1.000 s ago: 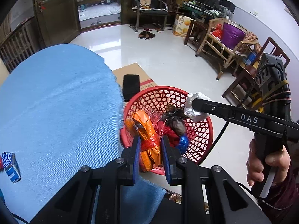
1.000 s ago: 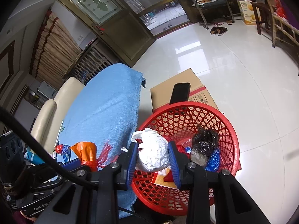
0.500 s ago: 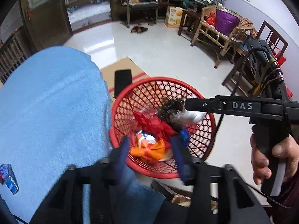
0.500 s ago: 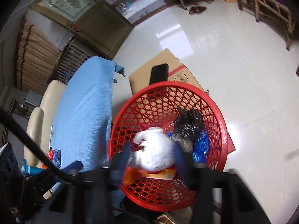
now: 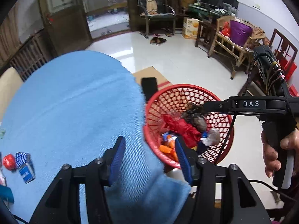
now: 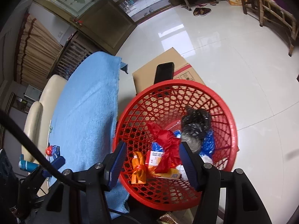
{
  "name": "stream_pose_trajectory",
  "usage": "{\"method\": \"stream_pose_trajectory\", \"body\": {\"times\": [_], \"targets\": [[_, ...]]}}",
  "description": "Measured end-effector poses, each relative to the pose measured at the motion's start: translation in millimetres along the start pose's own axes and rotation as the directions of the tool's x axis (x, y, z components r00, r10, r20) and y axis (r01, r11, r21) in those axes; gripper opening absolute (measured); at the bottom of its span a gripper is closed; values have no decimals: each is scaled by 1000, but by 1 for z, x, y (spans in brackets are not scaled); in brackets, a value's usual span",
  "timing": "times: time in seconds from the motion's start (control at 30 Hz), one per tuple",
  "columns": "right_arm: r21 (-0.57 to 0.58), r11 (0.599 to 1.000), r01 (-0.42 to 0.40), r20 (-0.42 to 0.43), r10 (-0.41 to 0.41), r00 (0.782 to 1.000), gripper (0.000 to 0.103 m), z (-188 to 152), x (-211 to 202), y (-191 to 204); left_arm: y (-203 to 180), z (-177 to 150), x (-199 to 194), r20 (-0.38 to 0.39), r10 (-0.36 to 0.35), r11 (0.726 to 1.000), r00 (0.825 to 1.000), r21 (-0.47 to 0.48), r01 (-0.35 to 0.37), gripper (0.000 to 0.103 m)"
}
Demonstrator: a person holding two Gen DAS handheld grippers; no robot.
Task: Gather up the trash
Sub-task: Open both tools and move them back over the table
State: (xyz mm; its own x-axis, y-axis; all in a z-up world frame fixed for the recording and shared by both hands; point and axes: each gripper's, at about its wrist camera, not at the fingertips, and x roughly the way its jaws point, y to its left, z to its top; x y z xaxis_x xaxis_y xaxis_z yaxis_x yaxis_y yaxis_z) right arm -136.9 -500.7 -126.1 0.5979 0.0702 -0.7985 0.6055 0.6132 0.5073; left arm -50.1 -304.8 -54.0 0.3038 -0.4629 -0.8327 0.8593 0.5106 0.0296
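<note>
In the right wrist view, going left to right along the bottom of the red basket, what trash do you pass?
Orange wrapper → orange-and-white carton → red bag → blue wrapper.

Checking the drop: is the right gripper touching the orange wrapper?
Apart. The right wrist view shows the right gripper open and empty above the orange wrapper lying in the basket.

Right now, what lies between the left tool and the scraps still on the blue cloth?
In the left wrist view, only bare blue cloth lies between the open, empty left tool and the blue-and-white wrapper with its red scrap.
</note>
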Motion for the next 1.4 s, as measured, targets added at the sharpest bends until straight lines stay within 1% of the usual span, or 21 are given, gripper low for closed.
{"method": "stream_pose_trajectory", "body": {"times": [0.03,0.23,0.4,0.57,0.73,0.93,1.13,1.27,1.4], "targets": [[-11,1000,1,-3,-1,1000,63,0,1,4,3,-3,-5,14,13,1000,1000,-4,-13,65],[-87,996,9,8,-9,1000,63,-4,2,38,21,-16,-29,67,67,997,996,-47,-63,66],[-157,988,7,11,-5,1000,63,-12,7,70,39,-28,-40,84,107,991,991,-88,-100,66],[-231,973,1,44,9,999,63,-21,7,102,56,-41,-50,105,153,982,983,-123,-140,66],[-285,959,-2,56,19,998,63,-27,7,128,73,-52,-54,110,169,974,979,-169,-149,66],[-332,943,-15,39,29,999,63,-36,14,153,91,-69,-61,118,203,962,972,-209,-175,66],[-420,907,-38,19,50,999,63,-54,23,187,113,-90,-70,123,258,940,958,-260,-220,66],[-463,885,-52,-5,55,998,63,-64,32,212,136,-105,-77,131,308,916,943,-308,-256,66],[-495,866,-68,-43,53,998,63,-72,50,240,164,-124,-78,103,357,882,928,-365,-299,66]]}}
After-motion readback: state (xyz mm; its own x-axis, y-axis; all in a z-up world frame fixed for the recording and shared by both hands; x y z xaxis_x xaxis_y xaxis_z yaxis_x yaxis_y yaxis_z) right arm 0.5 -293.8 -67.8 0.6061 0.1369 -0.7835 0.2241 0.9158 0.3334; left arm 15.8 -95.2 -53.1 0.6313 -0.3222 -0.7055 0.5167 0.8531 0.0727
